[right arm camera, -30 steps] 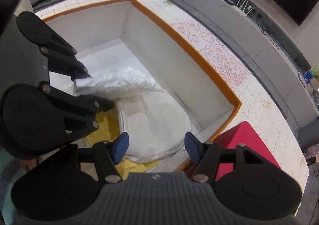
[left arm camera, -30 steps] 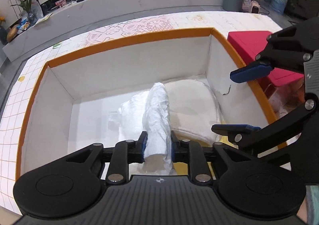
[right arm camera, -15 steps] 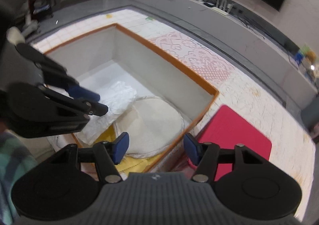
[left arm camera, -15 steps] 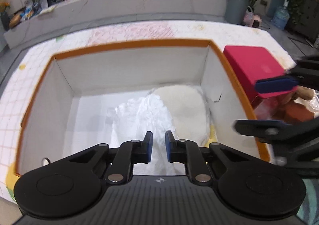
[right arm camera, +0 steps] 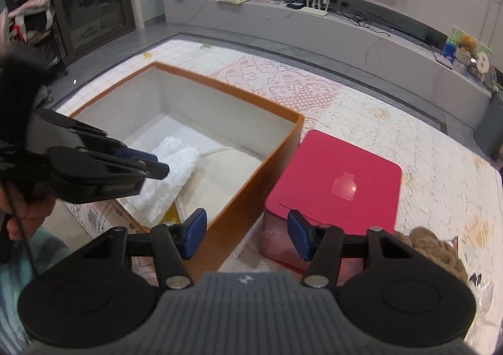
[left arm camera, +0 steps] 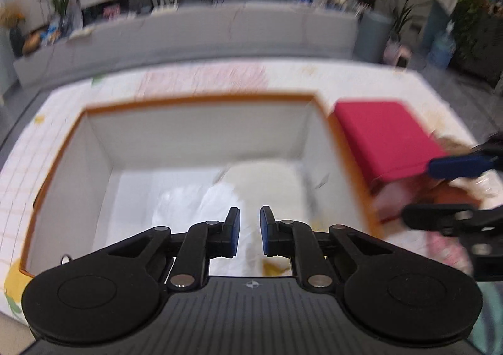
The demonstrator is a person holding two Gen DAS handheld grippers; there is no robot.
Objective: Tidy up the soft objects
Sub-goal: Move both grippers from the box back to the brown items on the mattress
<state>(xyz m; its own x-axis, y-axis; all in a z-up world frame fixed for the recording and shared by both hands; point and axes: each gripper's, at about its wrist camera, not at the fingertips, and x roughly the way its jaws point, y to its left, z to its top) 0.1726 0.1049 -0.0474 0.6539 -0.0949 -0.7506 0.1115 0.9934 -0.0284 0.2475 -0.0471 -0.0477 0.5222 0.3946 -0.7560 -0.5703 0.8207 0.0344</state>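
A white crumpled cloth (left arm camera: 188, 207) (right arm camera: 173, 172) lies in the orange-rimmed box (left arm camera: 195, 102) (right arm camera: 226, 84), partly over a round cream cushion (left arm camera: 267, 185) (right arm camera: 226, 172). My left gripper (left arm camera: 250, 231) (right arm camera: 158, 166) hovers above the cloth at the box's near side. Its jaws stand a narrow gap apart with nothing between them. My right gripper (right arm camera: 246, 234) (left arm camera: 440, 190) is open and empty, over the gap between the box's right wall and a red box (right arm camera: 339, 172) (left arm camera: 383, 135).
A brown braided soft thing (right arm camera: 433, 245) lies at the right, just past the red box. Everything stands on a patterned play mat (right arm camera: 314, 88). A grey low bench (right arm camera: 345, 37) runs along the far side. A person's hand (right arm camera: 28, 213) holds the left gripper.
The left gripper let go of the white cloth, which now lies in the box, and rose a little. The right gripper swung rightward from over the box toward the red box.
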